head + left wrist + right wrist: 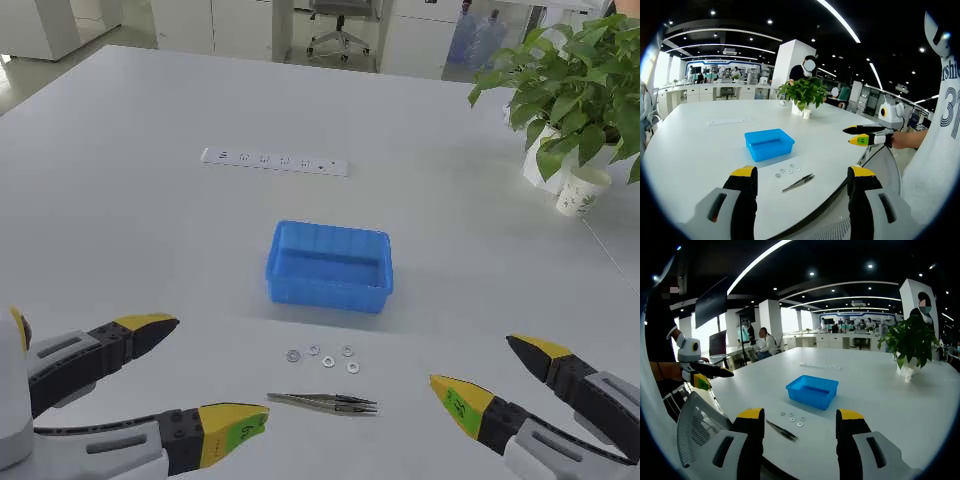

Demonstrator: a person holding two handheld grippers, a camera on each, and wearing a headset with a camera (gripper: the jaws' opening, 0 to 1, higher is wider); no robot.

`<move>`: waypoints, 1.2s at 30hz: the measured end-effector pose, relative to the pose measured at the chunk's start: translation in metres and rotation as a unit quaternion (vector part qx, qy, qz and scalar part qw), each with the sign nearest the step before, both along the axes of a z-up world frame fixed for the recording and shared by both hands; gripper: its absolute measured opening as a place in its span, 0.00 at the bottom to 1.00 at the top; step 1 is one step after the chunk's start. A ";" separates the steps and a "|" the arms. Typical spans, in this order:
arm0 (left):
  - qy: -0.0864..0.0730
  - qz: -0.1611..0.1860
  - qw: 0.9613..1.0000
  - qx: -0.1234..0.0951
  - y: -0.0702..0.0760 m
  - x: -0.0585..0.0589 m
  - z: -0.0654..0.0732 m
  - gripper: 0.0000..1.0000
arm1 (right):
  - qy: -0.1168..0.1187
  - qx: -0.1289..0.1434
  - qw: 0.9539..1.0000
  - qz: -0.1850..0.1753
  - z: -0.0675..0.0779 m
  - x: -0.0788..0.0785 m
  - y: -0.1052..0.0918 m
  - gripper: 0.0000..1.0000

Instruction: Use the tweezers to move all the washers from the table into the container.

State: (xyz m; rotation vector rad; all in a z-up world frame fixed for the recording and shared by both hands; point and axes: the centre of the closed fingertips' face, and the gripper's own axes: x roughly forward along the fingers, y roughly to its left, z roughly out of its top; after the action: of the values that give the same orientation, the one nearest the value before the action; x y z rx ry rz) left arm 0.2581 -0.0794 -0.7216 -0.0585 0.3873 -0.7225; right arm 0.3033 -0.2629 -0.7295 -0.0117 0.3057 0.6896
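Observation:
Several small metal washers [322, 356] lie in a loose cluster on the white table [140, 230], just in front of the blue container [330, 265]. Steel tweezers [322, 402] lie flat near the front edge, below the washers. My left gripper [170, 375] hangs open at the lower left, apart from the tweezers. At the lower right my right gripper [490, 375] is open too, with nothing between its jaws. In the left gripper view the washers [787, 171], tweezers [798, 182] and container [768, 143] sit ahead of the jaws; the right gripper view shows the washers [792, 417], tweezers [781, 430] and container [811, 390].
A white power strip [275, 161] lies beyond the container. A potted plant [575, 95] and a paper cup [582, 190] stand at the far right of the table. A mesh chair back [700, 427] sits at the table's near edge. People stand at desks far behind.

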 end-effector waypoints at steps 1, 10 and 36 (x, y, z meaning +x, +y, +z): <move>0.000 0.000 1.000 0.000 0.000 0.000 0.000 0.78 | 0.000 0.000 1.000 0.000 0.000 0.000 0.000 0.58; 0.001 -0.002 1.000 -0.001 -0.001 0.000 -0.001 0.78 | 0.000 0.000 1.000 -0.002 0.000 -0.001 -0.001 0.58; -0.001 -0.006 1.000 -0.003 -0.002 0.002 0.000 0.78 | 0.002 -0.003 1.000 -0.004 -0.001 -0.001 -0.001 0.58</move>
State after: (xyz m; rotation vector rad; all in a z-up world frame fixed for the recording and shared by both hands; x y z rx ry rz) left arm 0.2604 -0.0814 -0.7219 -0.0610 0.3850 -0.7344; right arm 0.3028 -0.2639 -0.7307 -0.0158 0.3113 0.6812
